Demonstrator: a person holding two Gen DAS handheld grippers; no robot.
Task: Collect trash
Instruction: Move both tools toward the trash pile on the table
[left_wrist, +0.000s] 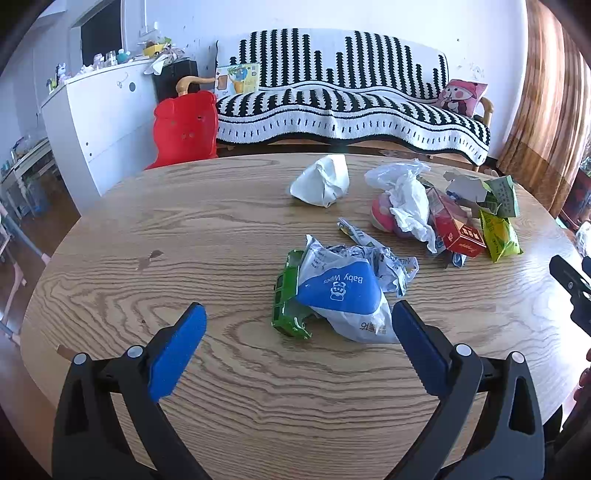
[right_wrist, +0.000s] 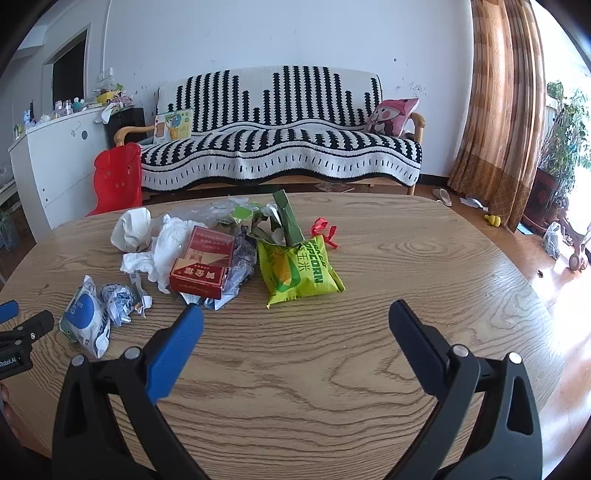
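Note:
Trash lies scattered on a round wooden table (left_wrist: 221, 387). My left gripper (left_wrist: 297, 317) is open just in front of a crumpled baby wipes pack (left_wrist: 343, 291) lying over a flattened green carton (left_wrist: 286, 299); nothing sits between its pads. Farther off lie a white paper wad (left_wrist: 323, 181), crumpled tissue (left_wrist: 410, 206), a red box (left_wrist: 458, 230) and a yellow-green popcorn bag (left_wrist: 500, 236). My right gripper (right_wrist: 295, 317) is open above bare wood, short of the popcorn bag (right_wrist: 299, 273) and the red box (right_wrist: 205, 264). The wipes pack (right_wrist: 86, 317) is at its left.
A red ribbon (right_wrist: 325, 230) and a green carton (right_wrist: 288, 218) lie behind the popcorn bag. Past the table stand a striped sofa (right_wrist: 280, 147), a red plastic chair (left_wrist: 186, 127) and a white cabinet (left_wrist: 99, 110). The left gripper's tip (right_wrist: 22, 328) shows at the right wrist view's left edge.

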